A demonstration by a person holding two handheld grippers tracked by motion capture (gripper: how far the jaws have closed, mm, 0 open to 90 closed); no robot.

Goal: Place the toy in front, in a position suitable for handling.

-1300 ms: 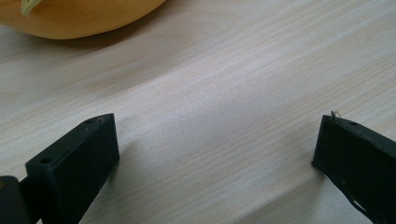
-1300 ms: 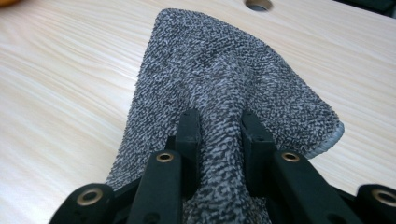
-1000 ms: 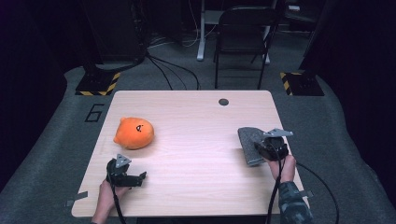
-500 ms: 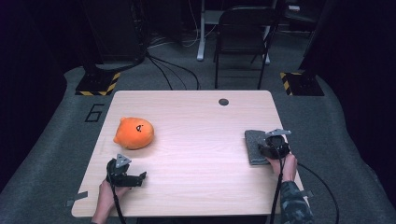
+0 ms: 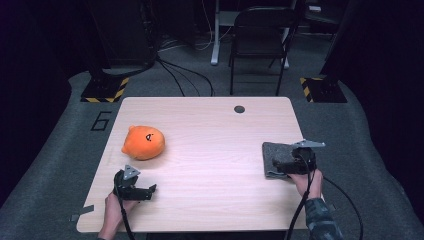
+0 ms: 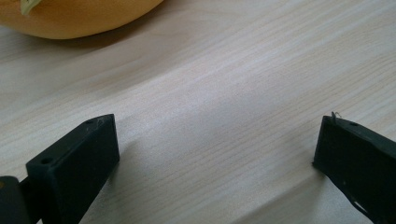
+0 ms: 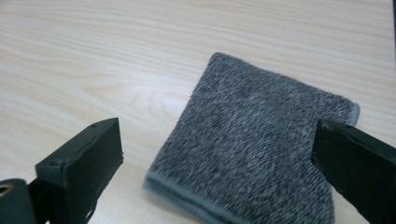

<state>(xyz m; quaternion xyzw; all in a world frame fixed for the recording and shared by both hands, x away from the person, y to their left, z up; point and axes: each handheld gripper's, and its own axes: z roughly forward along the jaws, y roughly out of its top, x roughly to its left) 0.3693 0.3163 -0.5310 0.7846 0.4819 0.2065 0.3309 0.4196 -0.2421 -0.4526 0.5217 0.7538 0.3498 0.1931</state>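
A folded grey cloth [image 5: 276, 152] lies flat near the right edge of the wooden table [image 5: 215, 135]. My right gripper [image 5: 276, 165] hovers at its near side. The jaws have just been opening and now stand wide, and the pads touch nothing. In the right gripper view the cloth [image 7: 261, 149] lies on the wood under the right gripper [image 7: 217, 144]. An orange plush toy [image 5: 143, 142] rests at the table's left. My left gripper [image 5: 151, 191] sits open on the table in front of it. The plush toy [image 6: 79, 16] lies beyond the left gripper [image 6: 215, 140], which holds nothing.
A small round grommet [image 5: 239, 109] sits near the table's far edge. A folding chair [image 5: 260, 35] stands behind the table, with cables on the floor. Yellow-black striped bases [image 5: 105, 90] stand at the far left and right.
The right gripper's jaws went from shut on the cloth to wide open, and the cloth now lies flat on the table. The right hand shifted slightly toward the near edge. The left gripper kept still.
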